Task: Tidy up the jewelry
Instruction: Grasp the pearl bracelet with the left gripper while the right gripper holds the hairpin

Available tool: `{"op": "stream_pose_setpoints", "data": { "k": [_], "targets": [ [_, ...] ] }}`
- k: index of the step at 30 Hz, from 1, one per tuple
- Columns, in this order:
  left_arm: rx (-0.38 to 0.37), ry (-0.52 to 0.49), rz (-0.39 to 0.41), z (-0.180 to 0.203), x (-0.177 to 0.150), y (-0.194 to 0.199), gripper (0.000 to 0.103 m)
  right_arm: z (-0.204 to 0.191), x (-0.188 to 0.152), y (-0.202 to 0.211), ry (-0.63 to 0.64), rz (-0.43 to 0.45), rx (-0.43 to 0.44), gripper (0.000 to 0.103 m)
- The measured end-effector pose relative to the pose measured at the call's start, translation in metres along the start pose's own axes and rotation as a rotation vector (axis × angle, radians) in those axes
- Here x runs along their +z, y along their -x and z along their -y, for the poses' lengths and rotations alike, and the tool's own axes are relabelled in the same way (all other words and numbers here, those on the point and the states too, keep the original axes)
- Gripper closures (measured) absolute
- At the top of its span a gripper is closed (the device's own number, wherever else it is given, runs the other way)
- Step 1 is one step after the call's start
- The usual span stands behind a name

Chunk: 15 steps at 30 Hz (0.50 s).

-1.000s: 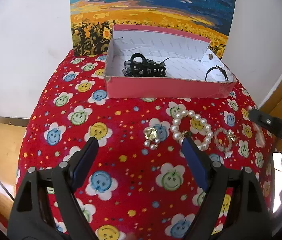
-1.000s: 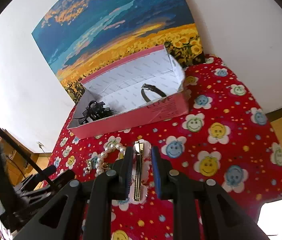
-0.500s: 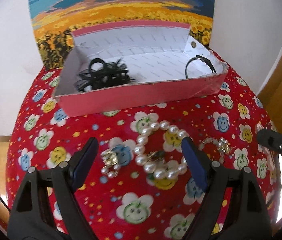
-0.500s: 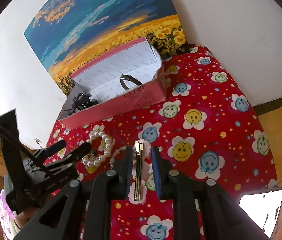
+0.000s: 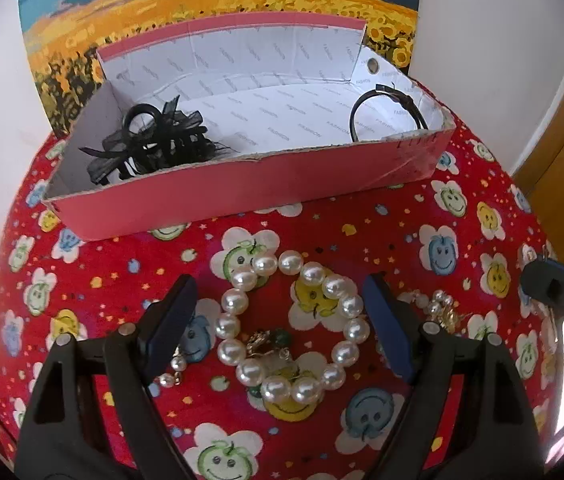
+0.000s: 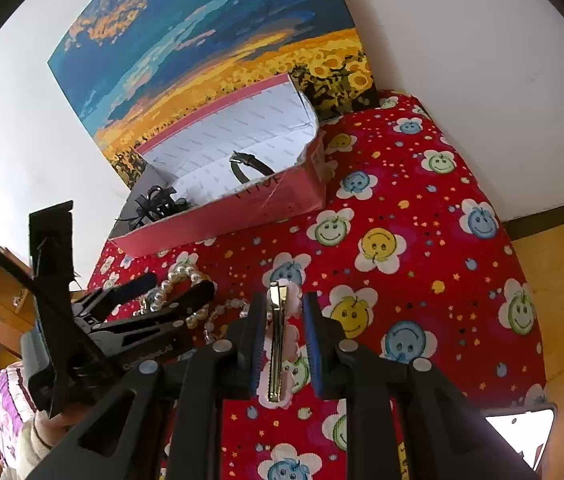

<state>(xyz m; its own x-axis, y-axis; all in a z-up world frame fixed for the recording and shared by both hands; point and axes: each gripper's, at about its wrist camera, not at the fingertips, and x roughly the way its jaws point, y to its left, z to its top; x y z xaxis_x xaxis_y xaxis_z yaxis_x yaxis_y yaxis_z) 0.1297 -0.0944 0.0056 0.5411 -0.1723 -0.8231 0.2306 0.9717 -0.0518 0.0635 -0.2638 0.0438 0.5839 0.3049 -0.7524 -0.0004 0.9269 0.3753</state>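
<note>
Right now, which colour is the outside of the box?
Pink box, white inside; clearest in the left wrist view.

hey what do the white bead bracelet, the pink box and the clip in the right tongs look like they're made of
White bead bracelet: glossy round beads with bright highlights, probably faux or real pearl. Pink box: cardboard, matte pink outside, printed white inside, a raw brownish cut rim. Clip: shiny gold-toned metal with a toothed edge.

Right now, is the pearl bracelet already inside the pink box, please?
No, the pearl bracelet lies on the red cloth before the pink box.
</note>
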Motion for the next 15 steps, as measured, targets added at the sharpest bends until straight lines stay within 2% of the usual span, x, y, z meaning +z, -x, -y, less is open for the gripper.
{"op": "stream_pose_setpoints", "data": {
  "k": [11,15],
  "targets": [
    [0.049,0.015,0.018,-0.02,0.001,0.006,0.027,0.001,-0.001,-0.001,0.003,-0.006,0.048,0.083],
    [0.052,0.012,-0.006,-0.023,-0.003,0.002,0.039,0.001,-0.001,0.0,0.006,-0.006,0.057,0.083]
  ]
}}
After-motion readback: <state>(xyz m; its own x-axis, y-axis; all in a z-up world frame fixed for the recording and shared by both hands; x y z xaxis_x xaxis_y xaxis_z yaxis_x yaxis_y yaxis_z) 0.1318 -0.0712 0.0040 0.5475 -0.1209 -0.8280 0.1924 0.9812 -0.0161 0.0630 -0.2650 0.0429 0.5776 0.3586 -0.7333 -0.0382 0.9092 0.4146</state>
